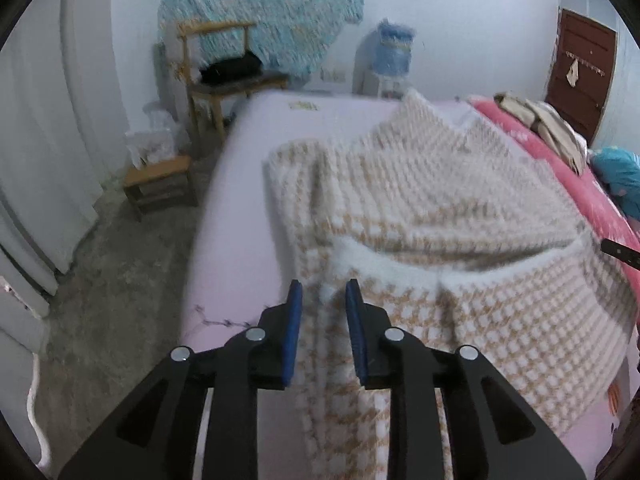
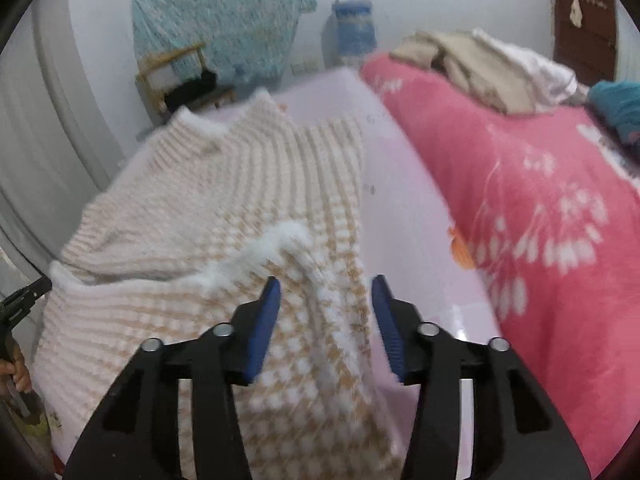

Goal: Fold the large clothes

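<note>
A tan-and-white houndstooth knit sweater lies partly folded on the pale lilac bed. Both tools – left tool, right tool – hover released over its fuzzy white hem, pads apart, gripping nothing.

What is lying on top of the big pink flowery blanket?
On the pink blanket with white flowers lies a pile of beige and white clothes, with something teal beside it. Whatever lies under the pile is hidden.
</note>
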Action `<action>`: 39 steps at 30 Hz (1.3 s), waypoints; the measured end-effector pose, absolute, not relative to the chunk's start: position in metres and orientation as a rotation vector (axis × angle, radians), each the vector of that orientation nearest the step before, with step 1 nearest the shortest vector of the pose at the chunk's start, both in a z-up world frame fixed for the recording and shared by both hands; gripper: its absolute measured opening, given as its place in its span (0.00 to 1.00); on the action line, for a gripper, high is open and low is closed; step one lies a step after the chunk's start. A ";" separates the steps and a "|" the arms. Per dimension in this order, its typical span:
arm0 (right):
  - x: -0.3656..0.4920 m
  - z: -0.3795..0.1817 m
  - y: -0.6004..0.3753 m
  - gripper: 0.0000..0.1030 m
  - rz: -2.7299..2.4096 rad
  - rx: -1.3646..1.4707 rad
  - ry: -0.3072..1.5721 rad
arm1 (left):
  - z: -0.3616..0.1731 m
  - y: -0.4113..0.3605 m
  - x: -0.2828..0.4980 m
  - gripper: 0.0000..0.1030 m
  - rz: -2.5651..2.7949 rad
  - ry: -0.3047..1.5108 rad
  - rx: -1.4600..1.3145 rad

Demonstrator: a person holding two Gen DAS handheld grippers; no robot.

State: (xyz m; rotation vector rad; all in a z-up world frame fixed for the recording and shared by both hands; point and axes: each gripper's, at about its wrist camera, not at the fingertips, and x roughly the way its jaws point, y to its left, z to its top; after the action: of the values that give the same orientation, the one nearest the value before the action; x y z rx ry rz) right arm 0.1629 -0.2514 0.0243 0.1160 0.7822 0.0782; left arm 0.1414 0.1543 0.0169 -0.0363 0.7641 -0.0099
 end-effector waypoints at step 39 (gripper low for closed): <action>0.065 0.014 -0.112 0.10 0.462 -0.081 0.911 | -0.009 0.012 0.080 0.24 -0.479 0.849 0.074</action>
State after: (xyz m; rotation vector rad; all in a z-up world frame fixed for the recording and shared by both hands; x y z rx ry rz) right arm 0.0649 -0.1122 0.0144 -0.0813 0.9113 0.4622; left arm 0.0799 0.0116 -0.0091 0.0738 0.8488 -0.4785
